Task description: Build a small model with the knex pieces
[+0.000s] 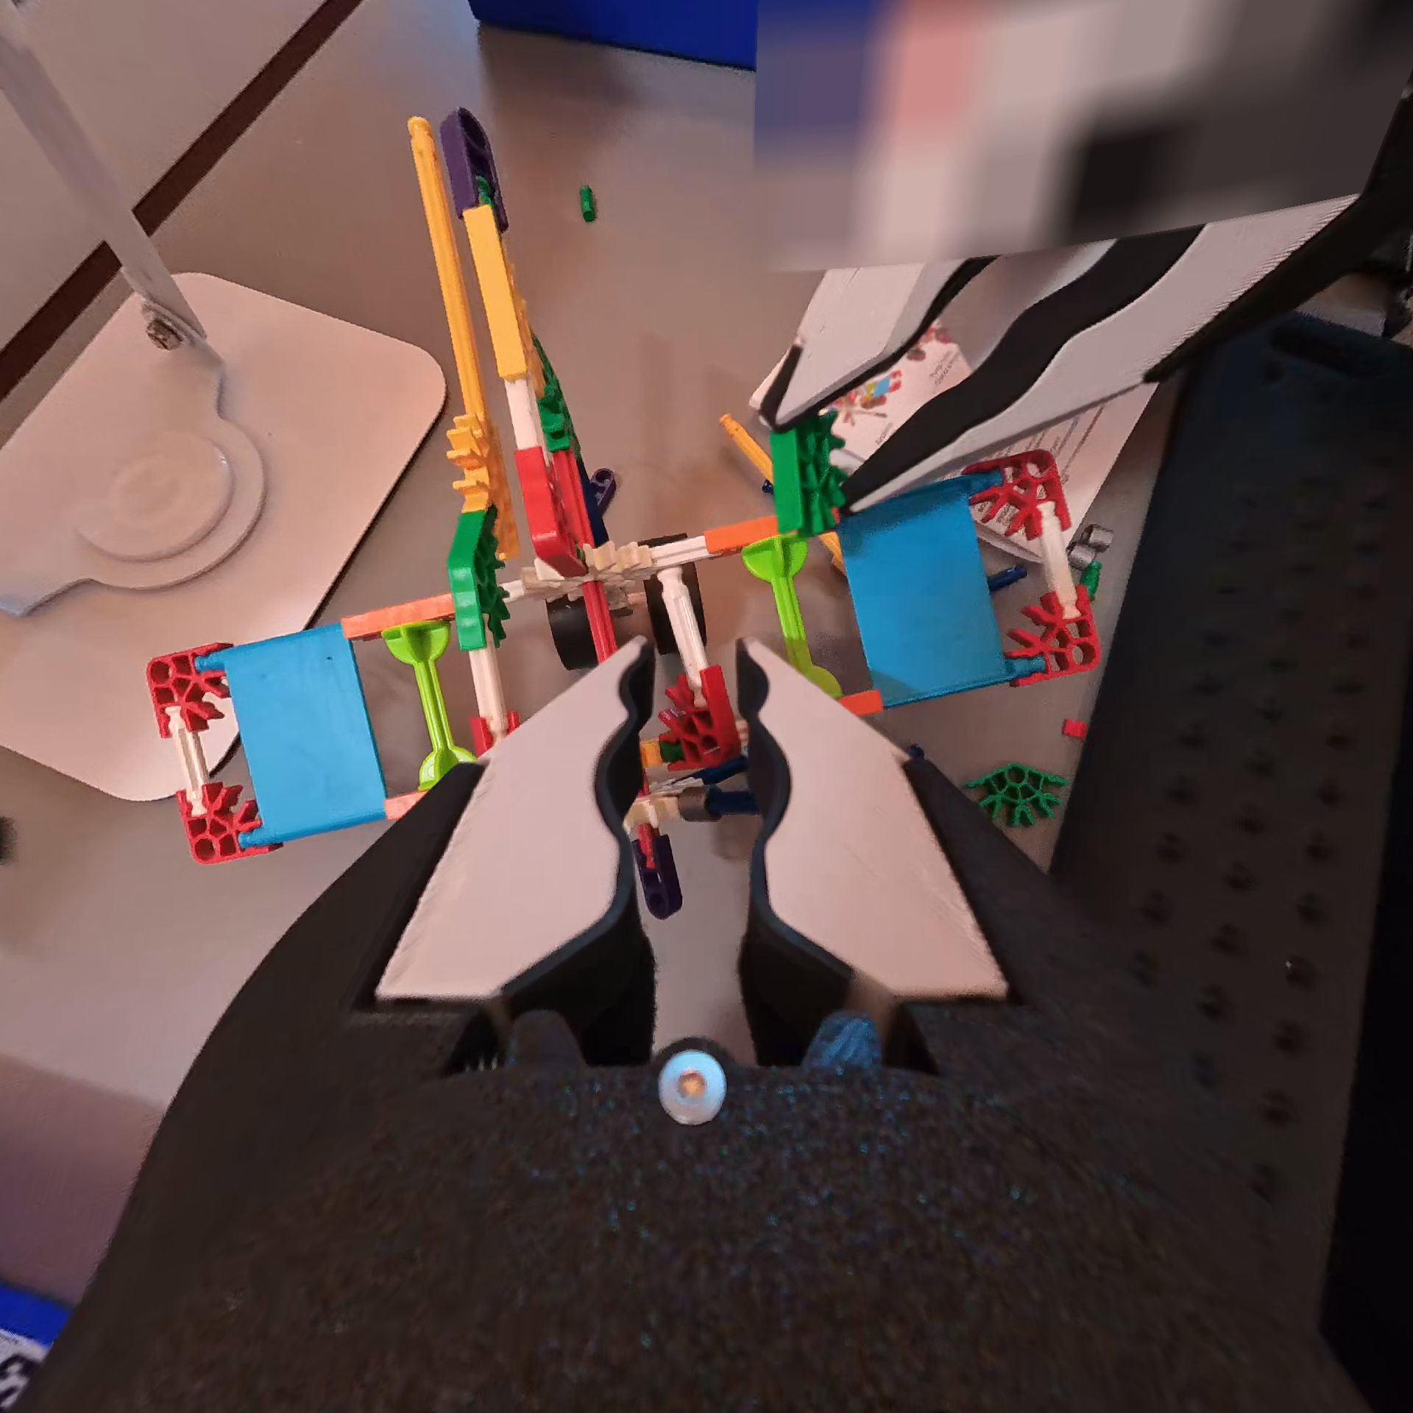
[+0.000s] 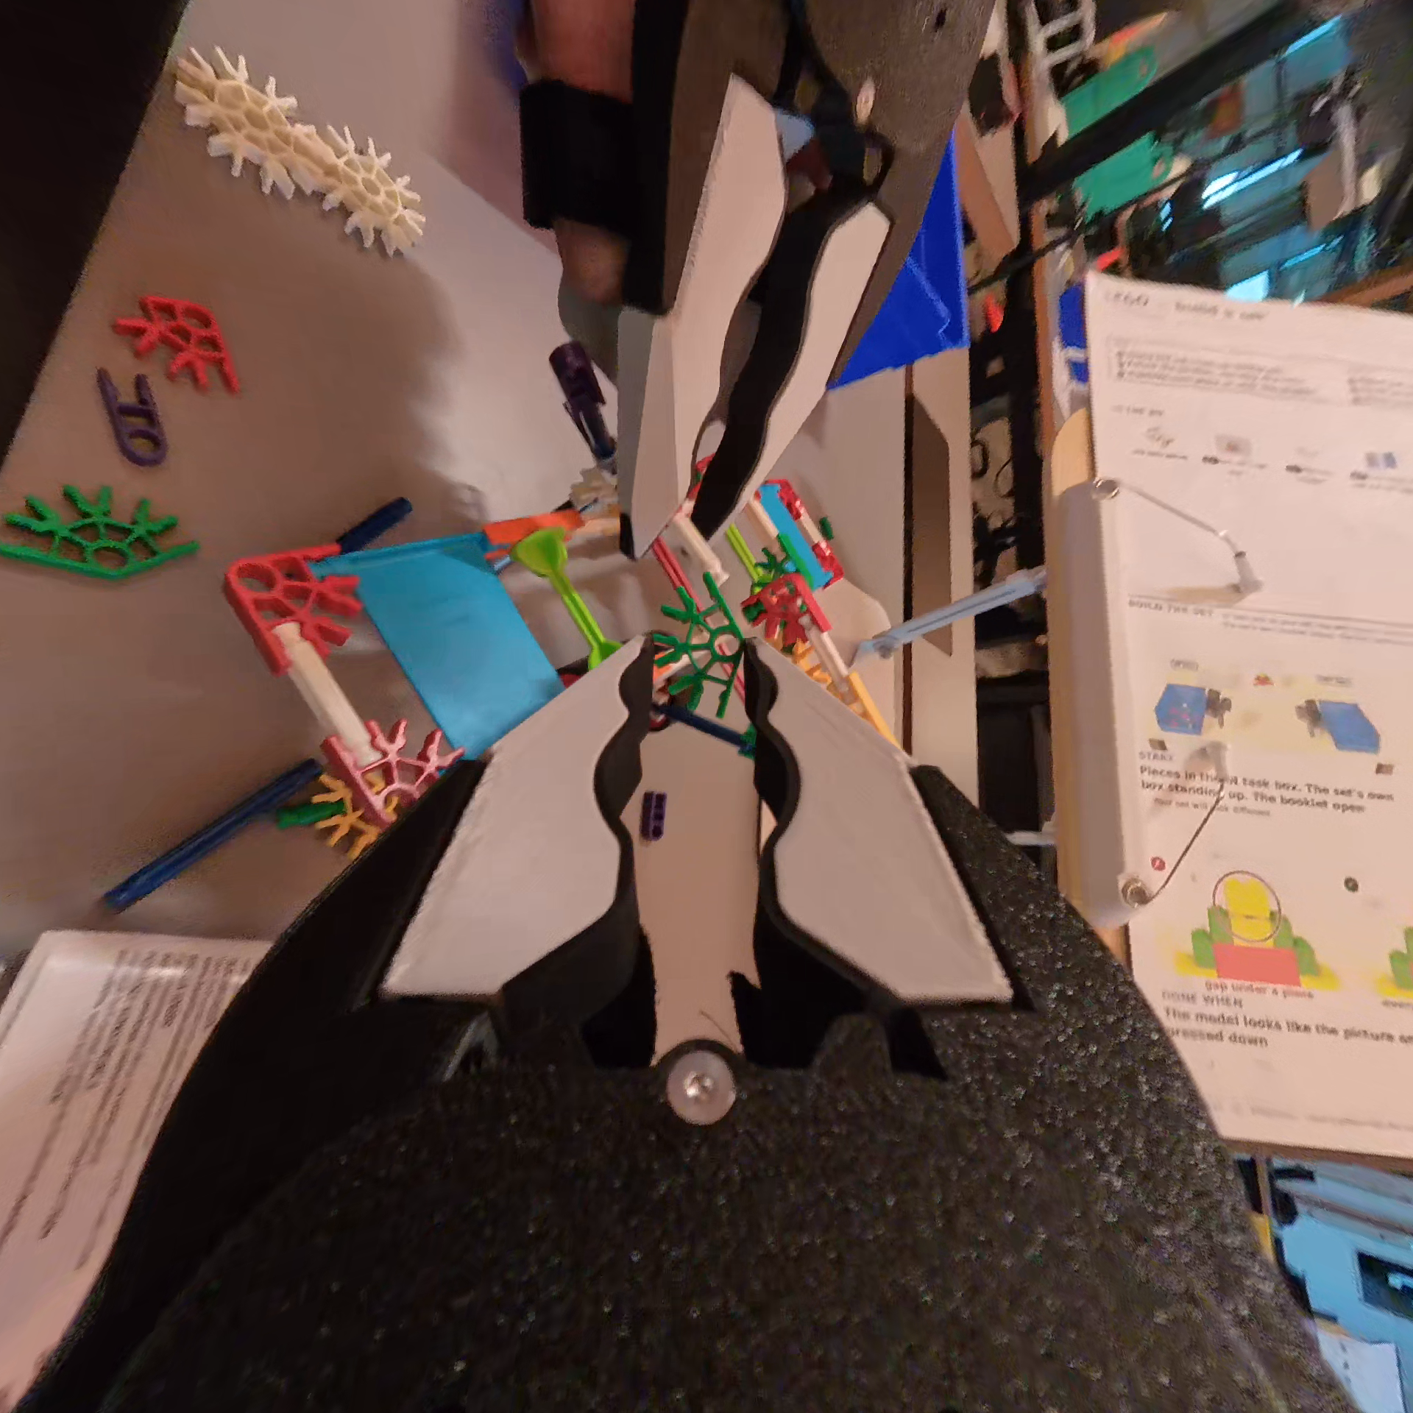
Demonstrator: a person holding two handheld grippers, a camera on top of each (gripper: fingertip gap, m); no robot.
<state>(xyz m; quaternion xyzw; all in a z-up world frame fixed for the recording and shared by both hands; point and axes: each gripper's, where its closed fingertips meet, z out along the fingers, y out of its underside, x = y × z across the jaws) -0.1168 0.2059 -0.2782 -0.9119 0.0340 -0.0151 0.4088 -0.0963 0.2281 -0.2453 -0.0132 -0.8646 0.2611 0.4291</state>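
Right gripper point(image 2: 697, 656) pinching green connector point(image 2: 703, 642) (model's).

A lab or workshop: a grey desk point(image 1: 688, 321) with loose construction-toy pieces, an instruction sheet point(image 2: 1254, 688) clipped on a stand, and cluttered shelves point(image 2: 1193, 115) behind.

A many-coloured plastic rod-and-connector model point(image 1: 612, 581) is seen on the grey table point(image 1: 688, 321). The left gripper point(image 1: 694, 650) is held part-open around a red connector point(image 1: 700, 715). At the right, the right gripper point(image 1: 814, 470) is closed on a green connector point(image 1: 803, 482).
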